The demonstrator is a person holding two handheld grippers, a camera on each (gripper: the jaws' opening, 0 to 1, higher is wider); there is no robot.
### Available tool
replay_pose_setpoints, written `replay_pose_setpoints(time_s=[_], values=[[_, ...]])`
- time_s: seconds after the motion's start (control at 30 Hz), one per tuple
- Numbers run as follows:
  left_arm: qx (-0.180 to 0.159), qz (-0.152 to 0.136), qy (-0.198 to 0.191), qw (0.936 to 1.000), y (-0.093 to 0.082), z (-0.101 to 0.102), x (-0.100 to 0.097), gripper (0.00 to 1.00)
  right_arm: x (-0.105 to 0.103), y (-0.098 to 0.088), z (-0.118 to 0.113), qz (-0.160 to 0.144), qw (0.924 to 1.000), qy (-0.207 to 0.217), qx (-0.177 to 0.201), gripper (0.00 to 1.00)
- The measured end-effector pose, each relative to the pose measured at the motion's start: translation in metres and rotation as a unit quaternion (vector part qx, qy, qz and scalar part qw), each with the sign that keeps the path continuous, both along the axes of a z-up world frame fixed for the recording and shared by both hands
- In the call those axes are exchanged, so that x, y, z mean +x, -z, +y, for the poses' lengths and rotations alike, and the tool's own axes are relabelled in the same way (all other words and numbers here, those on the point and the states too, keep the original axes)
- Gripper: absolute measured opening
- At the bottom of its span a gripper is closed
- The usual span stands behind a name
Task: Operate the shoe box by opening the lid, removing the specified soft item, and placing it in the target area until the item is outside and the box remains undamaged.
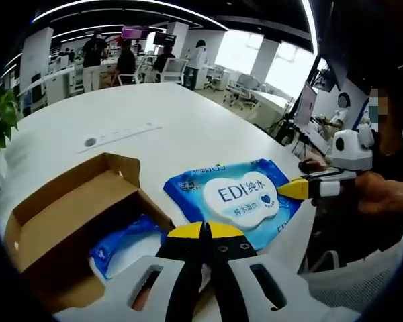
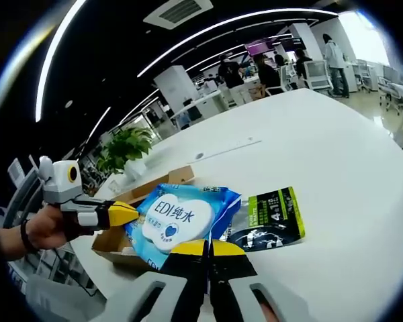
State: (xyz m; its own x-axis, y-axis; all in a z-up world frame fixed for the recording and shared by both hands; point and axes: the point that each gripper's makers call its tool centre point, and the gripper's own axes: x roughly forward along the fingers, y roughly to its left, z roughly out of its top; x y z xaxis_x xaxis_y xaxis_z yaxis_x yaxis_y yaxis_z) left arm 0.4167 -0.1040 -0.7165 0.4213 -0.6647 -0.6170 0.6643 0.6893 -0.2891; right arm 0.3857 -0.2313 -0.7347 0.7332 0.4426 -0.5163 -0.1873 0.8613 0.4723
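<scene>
In the left gripper view we see, from the left, a brown shoe box (image 1: 67, 221) standing open on the white desk (image 1: 188, 121), flaps up, w/ a blue soft pack (image 1: 121, 245) lying inside it. Just right of the box, a blue wet-wipe pack (image 1: 232, 198) marked "EDI" sits outside on the desk. Our left gripper (image 1: 205, 231) rises at bottom centre, fingers pressed together, nothing between them. The right gripper (image 1: 297, 188) comes in from the right, tip at the wipe pack's edge.

In the right gripper view the left gripper's (image 2: 124, 213) tip touches the wipe pack (image 2: 178, 221) from the left; box behind it. A dark sachet (image 2: 269, 221) w/ green label lies beside the pack. Right gripper fingers are closed, empty.
</scene>
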Motion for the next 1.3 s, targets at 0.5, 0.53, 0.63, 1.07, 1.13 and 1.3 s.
replay_pose_setpoints(time_s=[0.5,0.53,0.63,1.07,1.13,1.3], values=[[-0.006,0.007,0.0,1.0,0.008,-0.027,0.006,0.0,0.011,0.008,-0.03,0.007,1.0,0.006,-0.002,0.0],[-0.006,0.007,0.0,1.0,0.01,-0.029,0.007,0.0,0.012,0.008,-0.031,0.008,1.0,0.005,-0.003,0.0],[-0.009,0.012,-0.005,0.9999,0.014,-0.032,0.009,0.0,0.016,0.009,-0.035,0.01,0.9999,0.001,-0.005,0.0],[-0.008,0.025,-0.013,0.9996,0.032,-0.049,0.023,0.0,0.039,0.023,-0.048,0.024,0.9995,-0.015,-0.016,0.0],[-0.005,0.025,-0.014,0.9996,0.034,-0.051,0.025,0.0,0.043,0.026,-0.049,0.027,0.9993,-0.019,-0.018,0.0],[0.004,0.025,-0.022,0.9994,0.041,-0.053,0.032,0.0,0.052,0.033,-0.052,0.033,0.9989,-0.028,-0.018,0.0]])
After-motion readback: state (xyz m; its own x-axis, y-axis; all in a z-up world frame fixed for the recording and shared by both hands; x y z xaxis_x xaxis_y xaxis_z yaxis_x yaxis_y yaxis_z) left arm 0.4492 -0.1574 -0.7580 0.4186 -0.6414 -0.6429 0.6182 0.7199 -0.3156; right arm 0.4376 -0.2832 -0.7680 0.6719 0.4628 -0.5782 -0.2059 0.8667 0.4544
